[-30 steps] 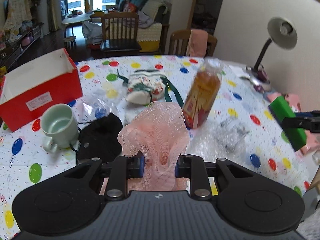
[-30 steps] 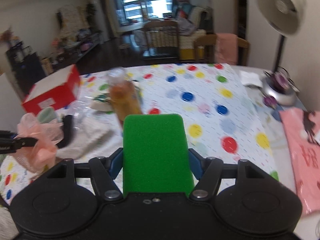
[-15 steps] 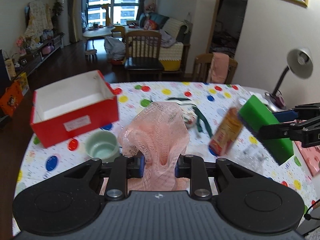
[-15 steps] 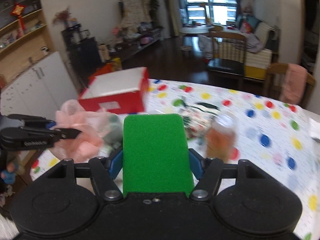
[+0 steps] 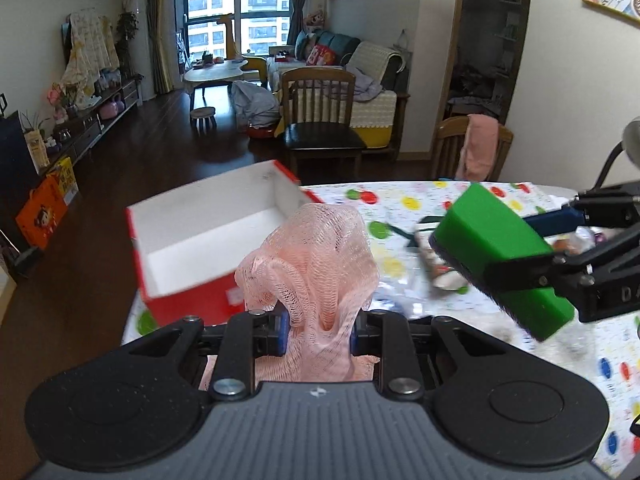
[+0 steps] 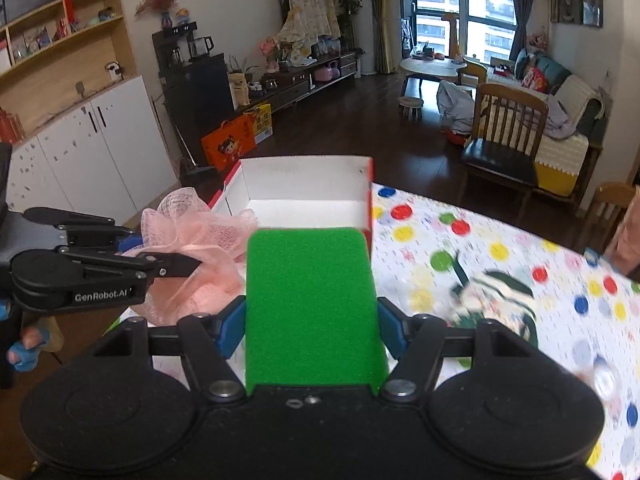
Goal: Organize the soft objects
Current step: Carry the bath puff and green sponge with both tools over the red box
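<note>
My left gripper (image 5: 319, 330) is shut on a pink mesh bath pouf (image 5: 312, 264), held in the air just before the open red box (image 5: 200, 240) with a white inside. My right gripper (image 6: 311, 320) is shut on a green sponge (image 6: 310, 304), also raised and facing the red box (image 6: 304, 196). In the left wrist view the green sponge (image 5: 500, 256) hangs at the right, close to the pouf. In the right wrist view the pink pouf (image 6: 196, 248) and left gripper (image 6: 176, 260) are at the left. The box looks empty.
The table has a polka-dot cloth (image 5: 416, 204). A green-and-white pouch (image 6: 496, 296) lies on it to the right of the box. A wooden chair (image 5: 320, 120) stands beyond the table's far edge. The box sits at the table's left corner.
Both grippers rose and swung left toward the red box, carrying the pouf and sponge. The box now fills the centre of both views; the bottle and mug have left view.
</note>
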The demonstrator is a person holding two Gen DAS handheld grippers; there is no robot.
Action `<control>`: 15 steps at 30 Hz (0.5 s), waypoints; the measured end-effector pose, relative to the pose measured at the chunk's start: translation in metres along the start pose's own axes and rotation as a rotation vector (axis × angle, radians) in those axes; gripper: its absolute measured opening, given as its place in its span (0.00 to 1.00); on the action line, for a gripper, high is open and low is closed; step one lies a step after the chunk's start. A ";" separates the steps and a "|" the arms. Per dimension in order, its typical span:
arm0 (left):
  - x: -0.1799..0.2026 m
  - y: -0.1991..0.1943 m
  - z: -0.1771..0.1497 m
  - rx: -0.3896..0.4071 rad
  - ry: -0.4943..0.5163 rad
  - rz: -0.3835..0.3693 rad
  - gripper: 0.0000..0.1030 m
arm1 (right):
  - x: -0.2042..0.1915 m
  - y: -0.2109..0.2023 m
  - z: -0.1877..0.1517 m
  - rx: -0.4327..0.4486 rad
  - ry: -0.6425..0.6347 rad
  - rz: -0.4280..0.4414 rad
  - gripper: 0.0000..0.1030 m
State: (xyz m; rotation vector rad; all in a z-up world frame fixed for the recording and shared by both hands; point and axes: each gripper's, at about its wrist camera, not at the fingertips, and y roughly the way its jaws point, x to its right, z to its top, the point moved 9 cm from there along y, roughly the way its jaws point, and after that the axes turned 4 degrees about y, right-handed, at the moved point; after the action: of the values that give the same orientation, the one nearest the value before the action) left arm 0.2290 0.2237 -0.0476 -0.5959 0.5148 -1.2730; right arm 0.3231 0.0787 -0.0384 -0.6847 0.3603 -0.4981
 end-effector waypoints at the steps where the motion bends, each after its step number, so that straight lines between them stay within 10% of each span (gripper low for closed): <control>1: -0.010 0.004 0.003 -0.001 0.005 0.004 0.24 | -0.006 0.008 0.006 0.002 -0.003 -0.007 0.64; 15: -0.114 0.078 0.047 -0.015 0.102 0.092 0.24 | -0.037 0.137 0.082 -0.048 -0.084 -0.103 0.64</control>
State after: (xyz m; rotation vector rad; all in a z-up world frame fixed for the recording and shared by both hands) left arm 0.2912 0.3555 -0.0616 -0.5156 0.6303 -1.2177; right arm 0.3742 0.2314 -0.0662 -0.7714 0.2595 -0.5577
